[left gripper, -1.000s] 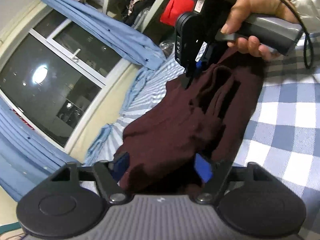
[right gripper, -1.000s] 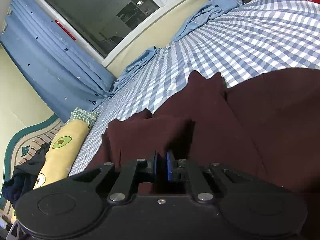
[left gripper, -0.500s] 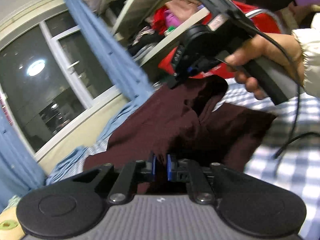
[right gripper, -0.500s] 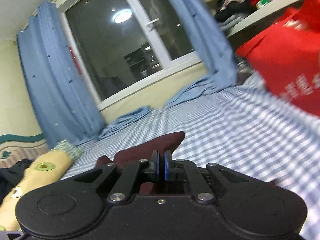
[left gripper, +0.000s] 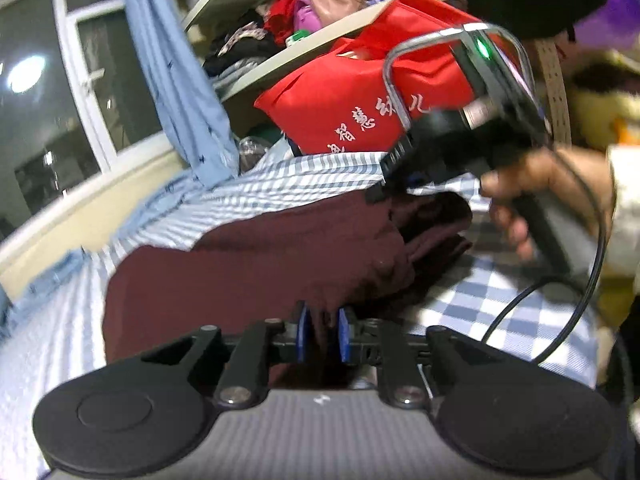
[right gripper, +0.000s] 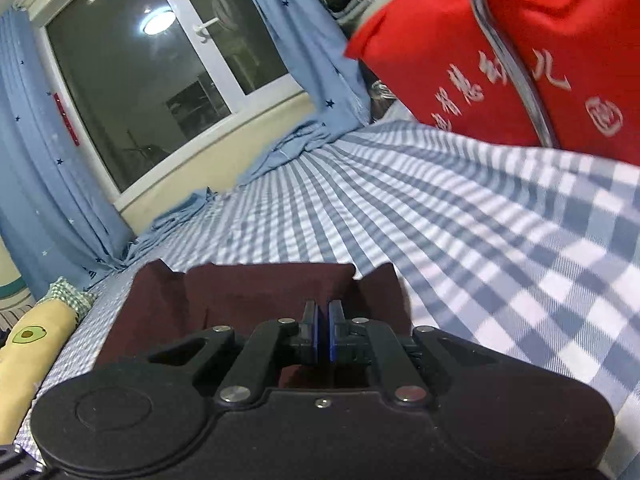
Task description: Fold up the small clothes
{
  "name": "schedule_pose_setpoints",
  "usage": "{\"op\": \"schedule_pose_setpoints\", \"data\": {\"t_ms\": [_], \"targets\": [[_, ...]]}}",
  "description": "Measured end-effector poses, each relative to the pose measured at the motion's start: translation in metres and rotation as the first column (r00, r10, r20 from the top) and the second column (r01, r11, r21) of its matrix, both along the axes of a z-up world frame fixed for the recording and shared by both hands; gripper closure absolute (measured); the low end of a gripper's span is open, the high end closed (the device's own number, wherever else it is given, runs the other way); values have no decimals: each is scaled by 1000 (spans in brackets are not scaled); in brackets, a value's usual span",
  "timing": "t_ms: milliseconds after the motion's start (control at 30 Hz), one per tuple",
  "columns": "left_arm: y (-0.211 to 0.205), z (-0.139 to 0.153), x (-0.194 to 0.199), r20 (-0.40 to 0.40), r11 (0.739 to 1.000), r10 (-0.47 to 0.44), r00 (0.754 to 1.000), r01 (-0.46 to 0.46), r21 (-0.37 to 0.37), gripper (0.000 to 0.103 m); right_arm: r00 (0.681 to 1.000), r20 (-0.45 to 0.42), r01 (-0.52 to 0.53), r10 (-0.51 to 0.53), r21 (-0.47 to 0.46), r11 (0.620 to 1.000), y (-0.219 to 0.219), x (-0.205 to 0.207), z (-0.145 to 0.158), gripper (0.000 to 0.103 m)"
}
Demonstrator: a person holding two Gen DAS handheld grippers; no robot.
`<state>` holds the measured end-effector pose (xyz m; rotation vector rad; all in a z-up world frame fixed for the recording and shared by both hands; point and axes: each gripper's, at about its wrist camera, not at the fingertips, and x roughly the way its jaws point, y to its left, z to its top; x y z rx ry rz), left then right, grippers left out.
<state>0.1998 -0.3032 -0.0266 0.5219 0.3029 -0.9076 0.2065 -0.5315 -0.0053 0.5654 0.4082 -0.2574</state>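
Observation:
A dark maroon garment [left gripper: 256,268] lies spread on the blue-and-white checked bedsheet [left gripper: 480,300]. My left gripper [left gripper: 323,336] is shut on its near edge, with cloth bunched between the blue pads. My right gripper [left gripper: 394,186] is seen in the left wrist view at the garment's far right edge, shut on the cloth there. In the right wrist view the right gripper [right gripper: 322,336] has its blue pads almost together over the maroon garment [right gripper: 256,288], which lies flat on the bedsheet [right gripper: 460,216] ahead of it.
A red bag with white lettering [right gripper: 500,48] stands at the bed's far end, also in the left wrist view [left gripper: 360,92]. Blue curtains [right gripper: 304,40] and a window [right gripper: 152,80] line the far wall. An avocado-print pillow [right gripper: 32,344] lies at the left. A black cable [left gripper: 560,300] trails right.
Both grippers have come down and forward with the garment, which was lifted and now lies spread flat on the sheet. The left gripper went from open to shut earlier.

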Motion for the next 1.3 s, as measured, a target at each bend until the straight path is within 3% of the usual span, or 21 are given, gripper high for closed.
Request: {"op": "schedule_pose_setpoints", "data": {"t_ms": [33, 67, 133, 200, 267, 333, 367, 400, 433, 533, 667, 733, 800, 967, 1067, 1133, 1233, 1300], "targets": [[4, 4, 2, -32, 1000, 3, 999, -4, -18, 76, 1000, -2, 2, -2, -2, 1000, 1, -1, -3, 98], [11, 8, 5, -68, 999, 15, 998, -18, -45, 57, 1000, -4, 3, -3, -8, 1000, 2, -1, -5, 98], [27, 18, 11, -126, 991, 59, 990, -73, -108, 31, 1000, -8, -1, 0, -24, 1000, 3, -1, -7, 95], [44, 28, 18, -177, 977, 101, 979, -131, -168, 24, 1000, -18, -7, 6, -48, 999, 5, -2, -8, 90], [58, 38, 26, -205, 964, 144, 968, -185, -193, 16, 999, -41, -3, -1, -88, 996, 9, -2, -3, 76], [71, 44, 35, -206, 937, 241, 948, -283, -203, 2, 999, -50, 11, -18, -145, 989, 16, -4, 6, 46], [77, 46, 41, -205, 916, 305, 930, -346, -205, 1, 999, -48, 18, -26, -174, 985, 21, -5, 11, 36], [83, 46, 48, -208, 892, 361, 909, -401, -206, 1, 999, -44, 20, -30, -205, 979, 28, -7, 15, 19], [87, 45, 54, -217, 874, 402, 890, -443, -200, 1, 999, -41, 13, -23, -231, 973, 35, -8, 18, 10], [101, 35, 78, -277, 819, 501, 820, -553, -155, 1, 999, -39, -42, 31, -332, 942, 67, -12, 24, 2], [109, 13, 101, -320, 807, 537, 780, -586, -73, 1, 994, -96, -89, 53, -423, 902, 98, -10, 9, 1], [107, -2, 106, -318, 814, 541, 778, -580, -35, 1, 988, -144, -103, 49, -400, 911, 98, -5, -8, 1], [110, -9, 108, -333, 814, 539, 774, -580, -31, 1, 989, -138, -95, 51, -332, 938, 88, -6, -12, 1], [110, 0, 119, -375, 815, 522, 766, -578, -45, 1, 996, -90, -52, 22, -351, 935, 75, 0, 13, 1], [96, 16, 134, -343, 817, 522, 781, -573, -60, 1, 994, -102, -76, 41, -372, 925, 69, 25, 30, 1], [78, 24, 152, -300, 818, 542, 785, -575, -28, 1, 989, -128, -121, 78, -381, 916, 69, 49, 37, 1], [47, 25, 182, -229, 837, 534, 814, -546, 10, 1, 977, -185, -174, 109, -382, 908, 69, 89, 37, 1], [34, 18, 199, -218, 843, 530, 820, -538, 24, 1, 972, -223, -166, 79, -403, 900, 72, 105, 32, 1]]}}
